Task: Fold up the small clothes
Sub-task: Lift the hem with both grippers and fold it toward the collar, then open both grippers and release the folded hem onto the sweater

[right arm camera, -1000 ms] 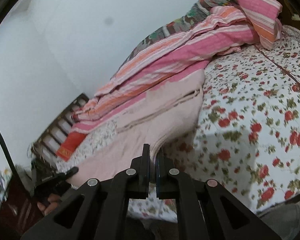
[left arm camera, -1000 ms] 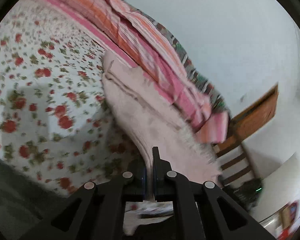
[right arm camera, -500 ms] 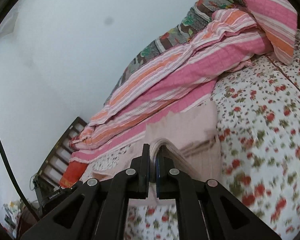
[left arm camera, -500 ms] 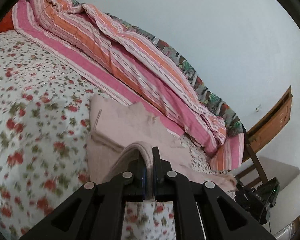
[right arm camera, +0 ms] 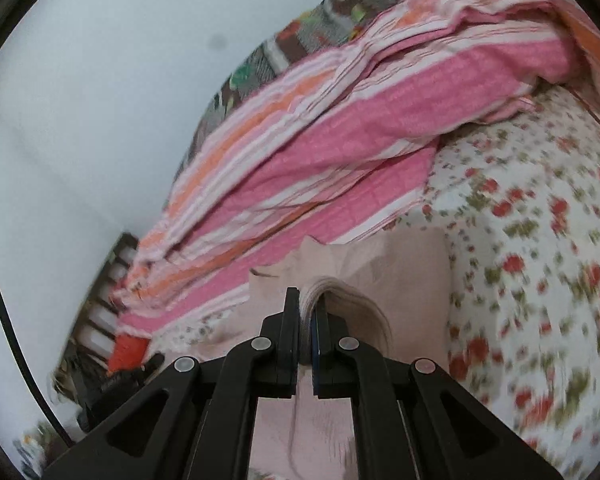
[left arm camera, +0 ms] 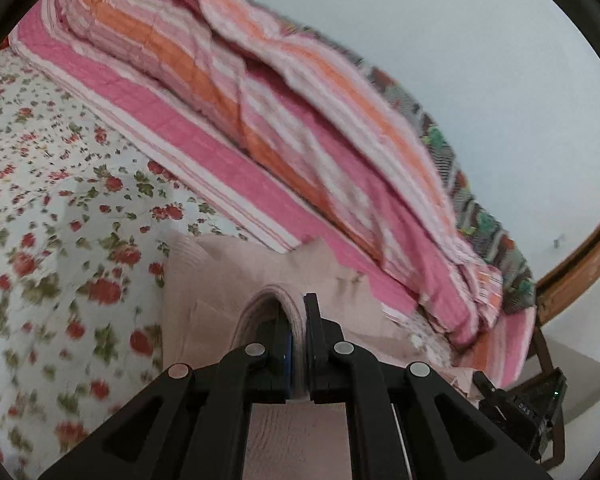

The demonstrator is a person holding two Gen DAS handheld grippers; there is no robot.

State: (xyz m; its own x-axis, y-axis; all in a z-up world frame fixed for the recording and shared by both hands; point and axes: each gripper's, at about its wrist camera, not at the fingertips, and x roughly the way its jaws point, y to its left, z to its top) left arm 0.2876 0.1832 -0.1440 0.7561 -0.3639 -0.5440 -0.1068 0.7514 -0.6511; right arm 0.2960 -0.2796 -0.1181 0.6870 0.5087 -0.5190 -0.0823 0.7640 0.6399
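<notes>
A pale pink garment [left arm camera: 220, 276] lies on the floral bedsheet [left arm camera: 60, 200], its far part flat near the striped quilt. My left gripper [left arm camera: 298, 312] is shut on a doubled-over edge of it, the fold bulging over the left finger. In the right wrist view the same garment [right arm camera: 412, 264] lies ahead. My right gripper [right arm camera: 308, 312] is shut on another bunched edge, which curls over the right finger. Both held edges hang over the flat far part.
A pink, orange and white striped quilt [left arm camera: 280, 120] is heaped along the white wall [left arm camera: 480, 40] just beyond the garment; it also shows in the right wrist view [right arm camera: 360, 120]. A wooden bed frame [left arm camera: 580, 268] stands at the right. The floral sheet [right arm camera: 540, 260] spreads to the right.
Both grippers have carried the held garment edges forward toward the quilt, over the garment's far part. The hanging cloth has shortened into a fold. Both stayed shut.
</notes>
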